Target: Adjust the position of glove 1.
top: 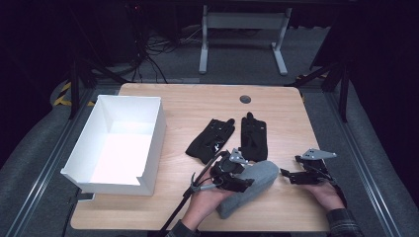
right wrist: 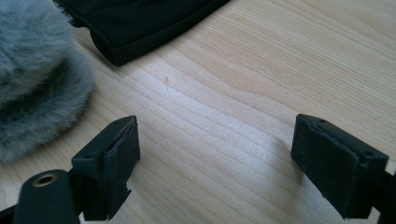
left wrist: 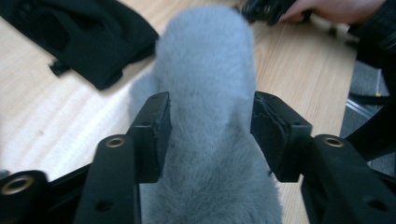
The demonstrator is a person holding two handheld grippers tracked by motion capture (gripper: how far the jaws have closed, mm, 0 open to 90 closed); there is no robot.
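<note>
Near the table's (top: pixel 163 101) front edge, the left gripper (left wrist: pixel 208 135) has its jaws clamped across the grey furry slipper (left wrist: pixel 205 70), soft, light and squashy, while the right gripper (right wrist: pixel 217 163) waits with jaws apart.

A white box (top: pixel 123 143) sits on the wooden table (top: pixel 276 103), well off to the left of the left tongs (top: pixel 245 181), and it is open on top. Two black gloves (top: pixel 210 139) (top: pixel 253 137) lie flat side by side, just past the tongs on the far side. A small round dark hole (top: pixel 245 99) is in the table top, farther back behind the gloves.
</note>
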